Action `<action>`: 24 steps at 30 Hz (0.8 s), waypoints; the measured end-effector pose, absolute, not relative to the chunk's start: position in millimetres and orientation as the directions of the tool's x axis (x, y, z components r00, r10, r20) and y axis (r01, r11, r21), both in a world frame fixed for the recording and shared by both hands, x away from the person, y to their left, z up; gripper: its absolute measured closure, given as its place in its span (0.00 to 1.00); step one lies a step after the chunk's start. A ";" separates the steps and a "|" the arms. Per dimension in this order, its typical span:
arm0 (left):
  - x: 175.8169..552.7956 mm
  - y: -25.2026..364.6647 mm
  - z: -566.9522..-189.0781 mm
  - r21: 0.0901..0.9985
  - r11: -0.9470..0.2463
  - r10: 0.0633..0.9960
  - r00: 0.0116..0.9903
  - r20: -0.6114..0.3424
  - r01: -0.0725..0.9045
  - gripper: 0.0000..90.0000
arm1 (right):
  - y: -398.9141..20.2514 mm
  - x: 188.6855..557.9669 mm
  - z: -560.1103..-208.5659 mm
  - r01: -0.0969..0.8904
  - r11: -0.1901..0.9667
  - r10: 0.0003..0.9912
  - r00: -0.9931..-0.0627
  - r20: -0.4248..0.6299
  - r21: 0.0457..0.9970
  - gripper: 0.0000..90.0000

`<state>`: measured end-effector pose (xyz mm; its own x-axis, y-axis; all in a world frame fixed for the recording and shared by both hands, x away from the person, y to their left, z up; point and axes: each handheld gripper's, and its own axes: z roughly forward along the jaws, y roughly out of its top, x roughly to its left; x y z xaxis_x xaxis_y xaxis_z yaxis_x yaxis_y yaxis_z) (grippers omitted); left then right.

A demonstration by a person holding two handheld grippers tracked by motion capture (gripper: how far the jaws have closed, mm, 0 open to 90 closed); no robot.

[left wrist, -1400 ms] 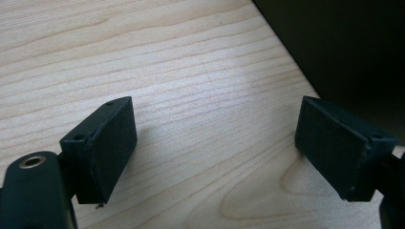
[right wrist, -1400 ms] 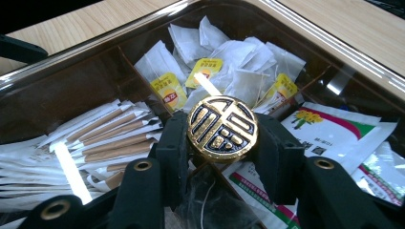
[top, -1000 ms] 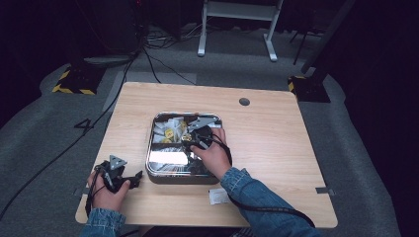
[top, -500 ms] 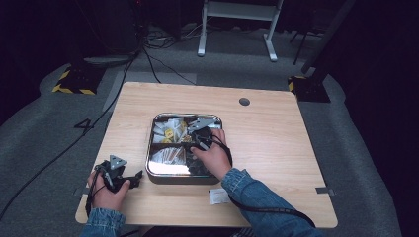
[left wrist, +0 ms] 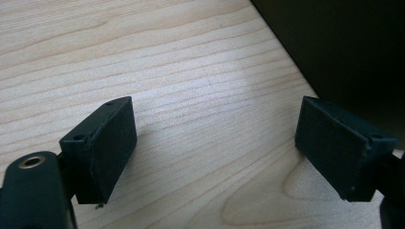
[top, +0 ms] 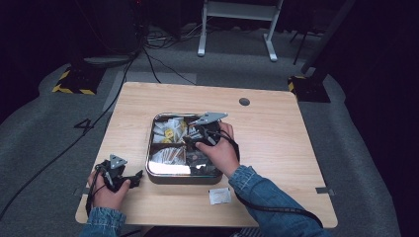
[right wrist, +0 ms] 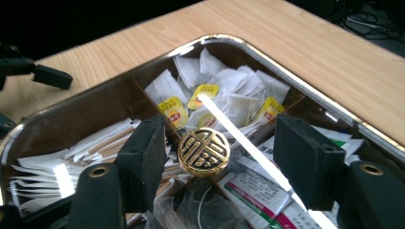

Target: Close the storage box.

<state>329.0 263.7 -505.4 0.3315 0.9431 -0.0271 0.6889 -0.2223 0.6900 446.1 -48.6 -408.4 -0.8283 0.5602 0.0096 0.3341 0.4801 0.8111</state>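
Now my right gripper (right wrist: 219, 130) has just been opening its jaws, and the gold knob (right wrist: 204, 153) stands free between the pads, touching neither. It sits on the clear lid (right wrist: 258, 148) over the metal tray (right wrist: 296, 78) of tea bags (right wrist: 224, 98). I should lift straight up, judging both gaps even, so no pad clips the knob and shifts the lid. My left gripper (left wrist: 215, 148) rests wide open on the table (left wrist: 191, 57).

Wood table (top: 276, 133) on grey carpet (top: 44, 123), room dark. White stand (top: 237, 10) and cables (top: 148, 44) beyond the table, striped bases (top: 74, 81) at both far corners.
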 end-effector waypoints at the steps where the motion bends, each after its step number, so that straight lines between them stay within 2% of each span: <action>1: 329.0 263.7 -505.4 0.690 -0.223 0.943 0.332 -0.027 0.689 0.16 | -51.3 446.1 -405.3 0.332 0.475 0.559 -0.829 0.012 0.815 0.40; 13: 327.9 264.0 -505.3 0.688 -0.225 0.941 0.336 -0.030 0.690 0.16 | -91.4 442.1 -372.1 0.306 0.447 0.543 -0.839 0.016 0.841 0.37; 24: 327.8 264.0 -505.3 0.688 -0.225 0.941 0.336 -0.029 0.690 0.16 | -136.5 437.1 -354.2 0.298 0.408 0.564 -0.826 0.019 0.863 0.38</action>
